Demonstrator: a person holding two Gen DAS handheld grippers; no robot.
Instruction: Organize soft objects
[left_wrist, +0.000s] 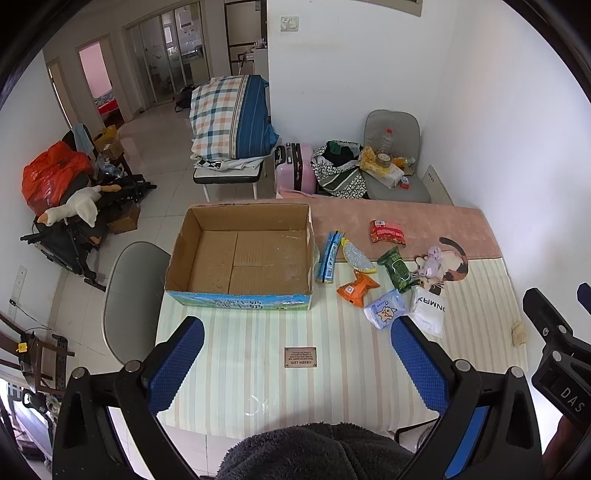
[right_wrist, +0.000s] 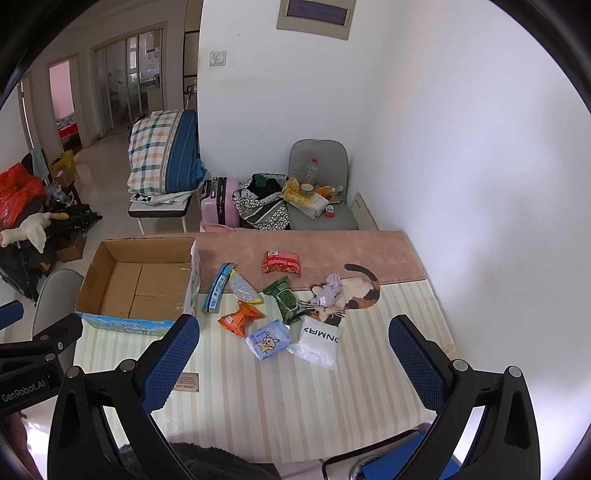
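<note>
Both tools hang above the striped table (left_wrist: 258, 376) with nothing between their fingers: the left gripper (left_wrist: 295, 354) and the right gripper (right_wrist: 295, 354) each stand spread wide. The cardboard box (left_wrist: 240, 254) sits open-topped at the table's left. Just right of it the soft packets lie scattered. The blue pouch (right_wrist: 218, 288) runs lengthwise away from the camera, leaning slightly right; the green pack (right_wrist: 286, 299) slants the other way. The red packet (right_wrist: 282, 262) lies crosswise, farthest back.

white walls (right_wrist: 461, 147) | tiled floor (left_wrist: 162, 147) | grey chair (left_wrist: 391, 125) in corner
</note>
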